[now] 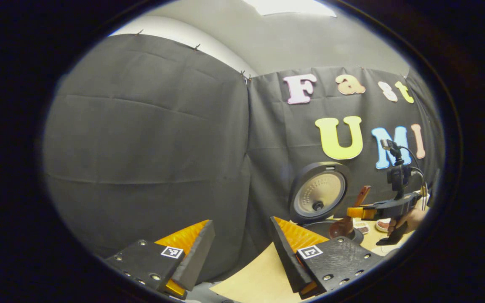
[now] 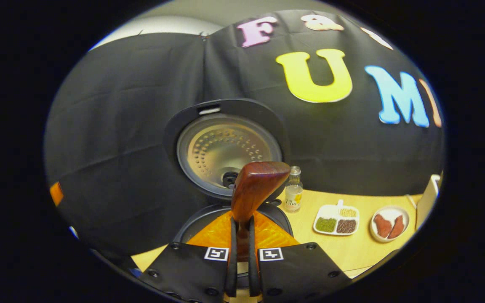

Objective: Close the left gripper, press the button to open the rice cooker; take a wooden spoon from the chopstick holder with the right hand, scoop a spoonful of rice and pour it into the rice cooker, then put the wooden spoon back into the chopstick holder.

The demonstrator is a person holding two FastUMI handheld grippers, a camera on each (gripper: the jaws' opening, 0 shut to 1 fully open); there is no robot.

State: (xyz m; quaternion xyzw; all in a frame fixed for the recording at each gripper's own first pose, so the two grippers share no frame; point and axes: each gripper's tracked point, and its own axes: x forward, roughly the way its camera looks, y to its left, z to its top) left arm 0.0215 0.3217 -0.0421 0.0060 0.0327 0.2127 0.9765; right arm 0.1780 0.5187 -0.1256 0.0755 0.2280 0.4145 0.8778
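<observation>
Right gripper view: the right hand-held gripper (image 2: pixel 242 252) is clamped on the spoon (image 2: pixel 254 187) handle, over the open cooker (image 2: pixel 225 147) near the desk's (image 2: pixel 364 246) back edge. The spoon looks light, stiff and smooth, so hold mid-handle. The left hand-held gripper (image 1: pixel 242 248) is apart, holding nothing.

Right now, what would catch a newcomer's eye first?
The rice cooker's raised lid stands open against the black cloth, its dimpled metal inside facing out. Just before it, the right gripper clamps the wooden spoon by its handle over the pot. The left gripper hangs open at the table's edge.
</observation>
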